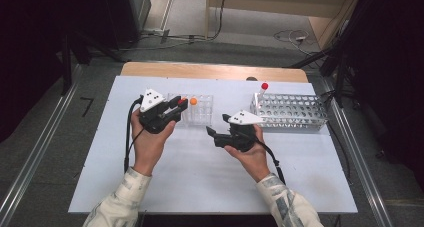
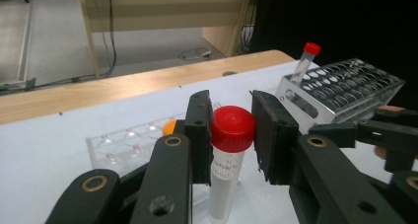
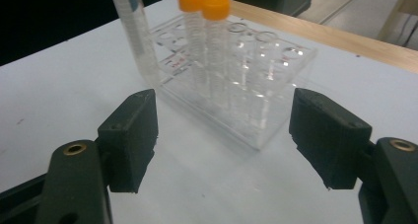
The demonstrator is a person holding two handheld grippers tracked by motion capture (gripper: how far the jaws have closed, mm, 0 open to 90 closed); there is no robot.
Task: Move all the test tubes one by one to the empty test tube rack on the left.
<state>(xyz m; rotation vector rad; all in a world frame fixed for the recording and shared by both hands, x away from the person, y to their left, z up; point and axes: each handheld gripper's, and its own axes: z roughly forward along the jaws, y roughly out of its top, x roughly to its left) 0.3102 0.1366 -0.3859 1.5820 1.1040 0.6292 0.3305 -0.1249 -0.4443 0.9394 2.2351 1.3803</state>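
Note:
My left gripper (image 2: 229, 123) is shut on the red cap of a clear tube (image 2: 231, 130), held upright at the left end of the clear plastic rack (image 1: 200, 112). In the high view this gripper (image 1: 178, 106) sits at that rack's left side. Two orange-capped tubes (image 3: 204, 17) stand in the clear rack (image 3: 256, 110). The held tube's body (image 3: 129, 31) rises at the rack's left end; whether its tip is in a well I cannot tell. My right gripper (image 3: 224, 135) is open, facing the rack with nothing between its jaws. From above the right gripper (image 1: 212, 133) lies just in front of the rack.
A metal wire rack (image 1: 290, 112) stands at the right of the white table (image 1: 200, 177), with one red-capped tube (image 1: 262, 91) leaning in its left end. The same rack (image 2: 345, 86) appears beyond the left gripper's jaws. A wooden strip (image 1: 210, 71) runs along the table's far edge.

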